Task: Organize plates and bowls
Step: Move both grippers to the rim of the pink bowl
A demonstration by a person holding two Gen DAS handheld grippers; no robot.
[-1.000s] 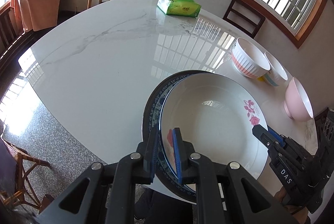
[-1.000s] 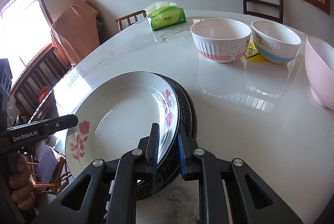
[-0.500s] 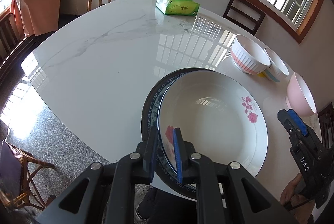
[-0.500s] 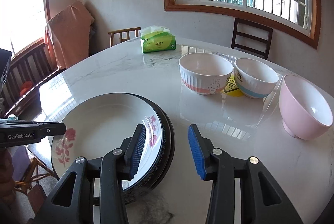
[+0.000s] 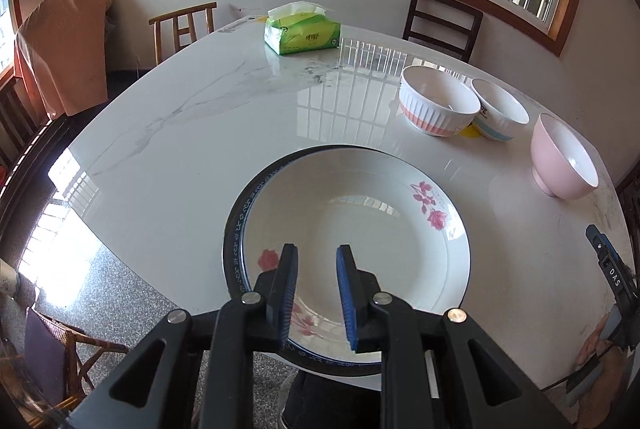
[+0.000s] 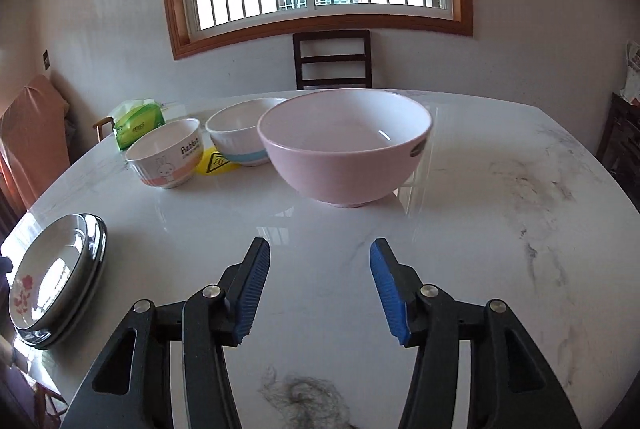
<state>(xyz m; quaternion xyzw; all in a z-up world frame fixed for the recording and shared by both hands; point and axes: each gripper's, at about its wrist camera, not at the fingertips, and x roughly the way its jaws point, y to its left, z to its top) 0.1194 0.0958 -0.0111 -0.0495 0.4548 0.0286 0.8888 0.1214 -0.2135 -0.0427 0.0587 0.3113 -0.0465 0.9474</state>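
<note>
A white plate with pink roses (image 5: 360, 225) lies stacked on a dark blue-rimmed plate (image 5: 236, 229) at the near table edge. The stack also shows at the left of the right wrist view (image 6: 56, 269). My left gripper (image 5: 316, 293) is open and empty just above the plate's near rim. My right gripper (image 6: 318, 289) is open and empty over bare table, facing a pink bowl (image 6: 344, 149). A rabbit-print bowl (image 6: 166, 153) and a blue-banded bowl (image 6: 240, 137) stand behind it to the left. All three bowls show in the left wrist view, pink bowl (image 5: 564, 157) nearest.
A green tissue pack (image 5: 302, 33) sits at the far side of the white marble table (image 5: 180, 133). A yellow warning sticker (image 6: 216, 163) lies between the bowls. Chairs (image 6: 332, 59) stand around the table. A tuft of hair (image 6: 300, 393) lies near my right gripper.
My left gripper has let go of the plate stack and opened. My right gripper, open since half a second ago, has swung right from the plates to face the pink bowl.
</note>
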